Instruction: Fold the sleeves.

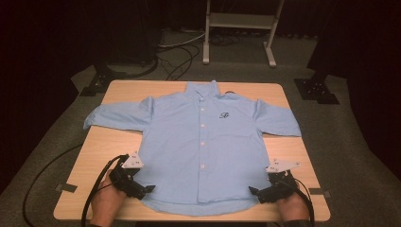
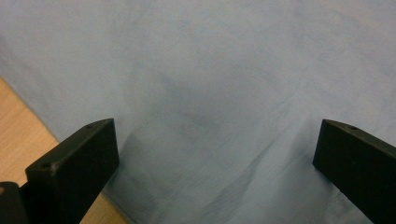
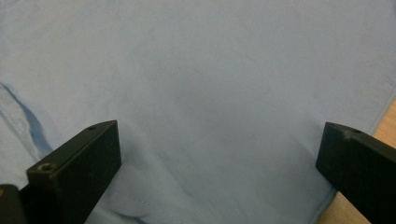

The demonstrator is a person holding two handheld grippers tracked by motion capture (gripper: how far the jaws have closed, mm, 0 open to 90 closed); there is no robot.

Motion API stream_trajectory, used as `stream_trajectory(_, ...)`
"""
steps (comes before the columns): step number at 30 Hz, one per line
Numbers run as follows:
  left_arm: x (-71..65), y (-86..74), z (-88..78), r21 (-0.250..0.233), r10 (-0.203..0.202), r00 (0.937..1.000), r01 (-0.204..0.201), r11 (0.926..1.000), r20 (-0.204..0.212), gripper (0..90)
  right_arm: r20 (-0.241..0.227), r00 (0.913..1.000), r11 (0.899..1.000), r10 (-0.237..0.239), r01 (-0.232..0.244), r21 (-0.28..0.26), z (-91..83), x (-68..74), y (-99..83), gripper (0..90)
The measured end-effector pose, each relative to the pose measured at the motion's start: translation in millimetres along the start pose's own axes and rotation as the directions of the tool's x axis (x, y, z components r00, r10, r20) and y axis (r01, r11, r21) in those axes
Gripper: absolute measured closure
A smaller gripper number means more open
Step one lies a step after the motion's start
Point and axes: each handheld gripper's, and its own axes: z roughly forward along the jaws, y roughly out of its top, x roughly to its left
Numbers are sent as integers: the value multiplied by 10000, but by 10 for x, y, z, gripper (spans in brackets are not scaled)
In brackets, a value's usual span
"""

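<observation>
High view: I see a light blue shirt [image 1: 201, 142] spread flat, front up, buttoned, on the wooden table [image 1: 101, 142], collar at the far edge, hem at the near edge. My left gripper [image 1: 150, 188] sits at the hem's left corner, my right gripper [image 1: 252, 190] at the hem's right corner, tips at the cloth edge.

Left gripper view: jaws spread wide over blue fabric [image 2: 210, 93]; table wood [image 2: 18, 135] at lower left. Nothing pinched.

Right gripper view: jaws likewise spread wide above the shirt [image 3: 210, 84]; a seam fold shows at left, table [image 3: 385, 126] at right.
</observation>
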Motion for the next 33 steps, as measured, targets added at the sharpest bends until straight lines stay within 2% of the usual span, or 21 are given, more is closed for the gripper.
stream_trajectory(22, -186, -87, -80, 77, -59, 10000, 59, 10000, -8, 0, -48, 10000, 10000, -58, 57, -34, -91, 105, -105, 0)
stream_trajectory(23, -159, -56, -83, 271, -35, 9999, 31, 9996, 156, 0, -48, 10000, 10000, -60, 60, -44, -91, 105, -106, 0)
stream_trajectory(25, -132, -38, -83, 265, -65, 9995, 57, 9996, 301, 16, -45, 10000, 10000, -62, 62, -43, -91, 104, -105, 0)
stream_trajectory(26, -64, 5, -88, -95, -236, 9972, 243, 9997, 709, 63, -48, 10000, 10000, -62, 62, -43, -91, 104, -105, 0)
stream_trajectory(29, 33, 102, -96, -319, -70, 9994, 82, 9995, 348, 51, -58, 10000, 10000, -63, 63, -46, -91, 104, -105, 0)
stream_trajectory(30, 33, 102, -96, -319, -70, 9994, 82, 9995, 348, 46, -58, 10000, 10000, -63, 63, -46, -91, 104, -105, 0)
stream_trajectory(33, 218, 256, -58, -563, 129, 9999, -134, 9983, -87, 34, -63, 10000, 10000, -74, 73, -51, -91, 103, -105, 0)
